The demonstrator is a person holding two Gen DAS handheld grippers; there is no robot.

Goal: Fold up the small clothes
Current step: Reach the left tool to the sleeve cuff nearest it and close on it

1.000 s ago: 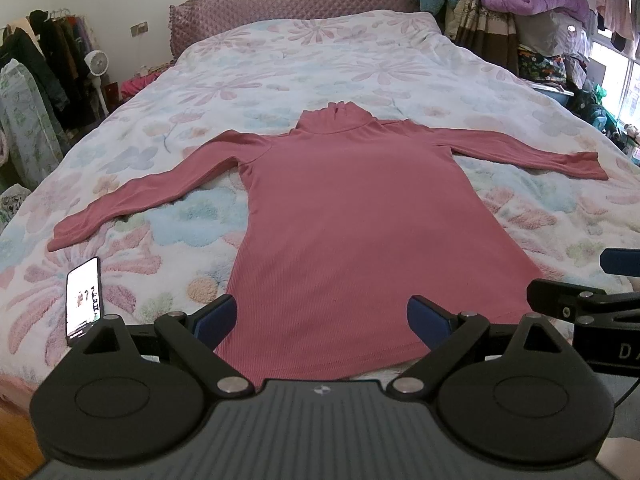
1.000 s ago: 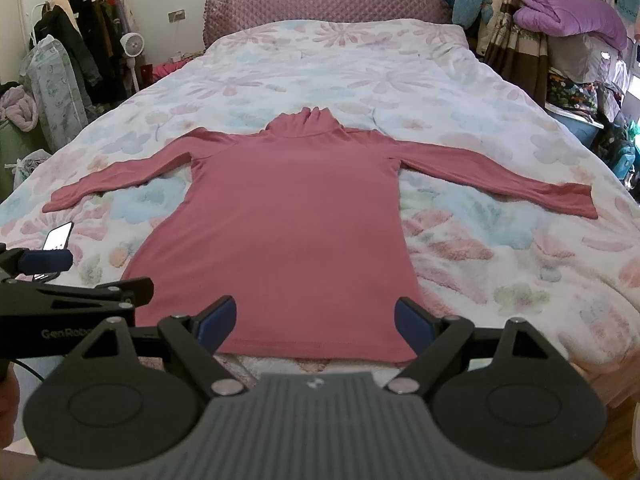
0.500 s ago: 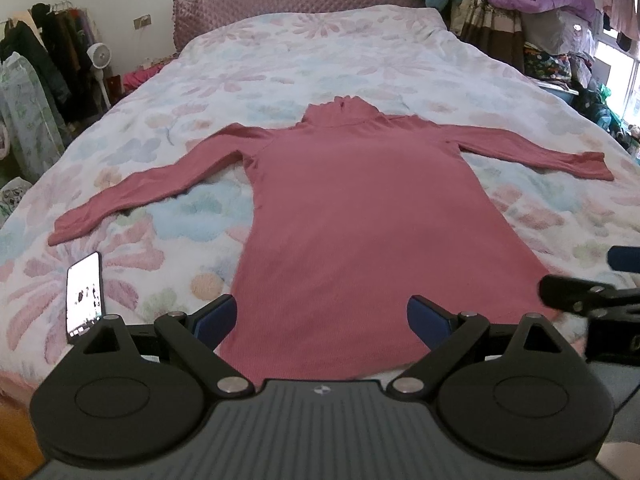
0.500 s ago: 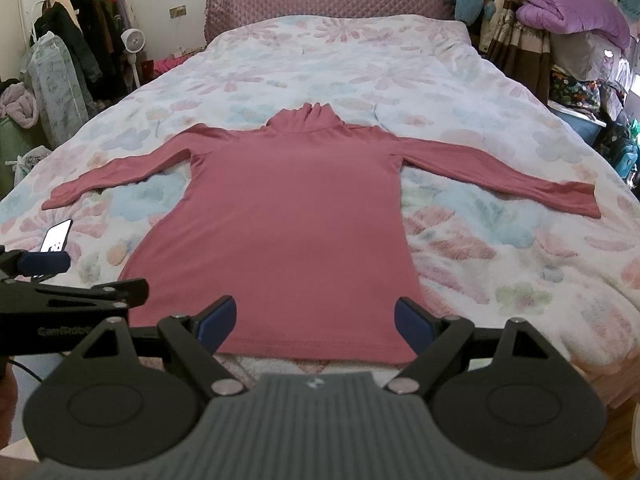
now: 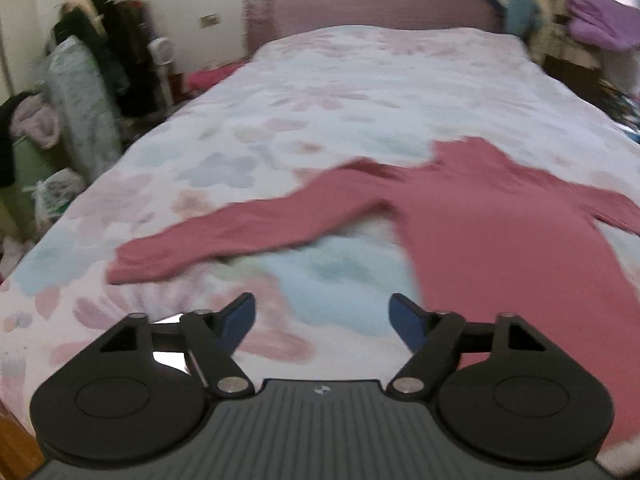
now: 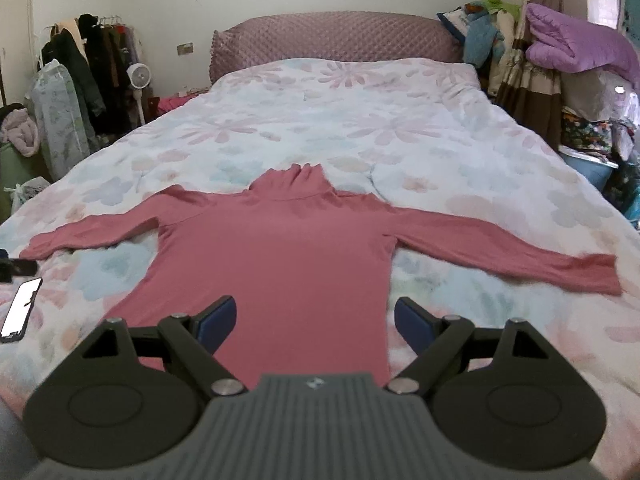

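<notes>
A pink long-sleeved turtleneck top [image 6: 288, 256] lies flat on the flowered bed, both sleeves spread out. My right gripper [image 6: 314, 318] hangs open over its lower body, and its housing hides the hem. The left wrist view is blurred. In it my left gripper [image 5: 322, 318] hovers over bare quilt, between the top's body [image 5: 500, 240] and its left sleeve [image 5: 240, 232]. The cuff lies ahead to the left. The left jaws are closing, with nothing between them.
A phone [image 6: 20, 310] lies on the quilt near the bed's left edge, just under my left gripper's finger [image 5: 168, 356]. A clothes rack [image 6: 92, 68] and a fan [image 6: 138, 76] stand left of the bed. Piled bedding [image 6: 576, 48] fills the right side.
My left gripper swung left, off the top's hem and toward the left sleeve, and its jaws narrowed a little. My right gripper moved forward over the top's lower body.
</notes>
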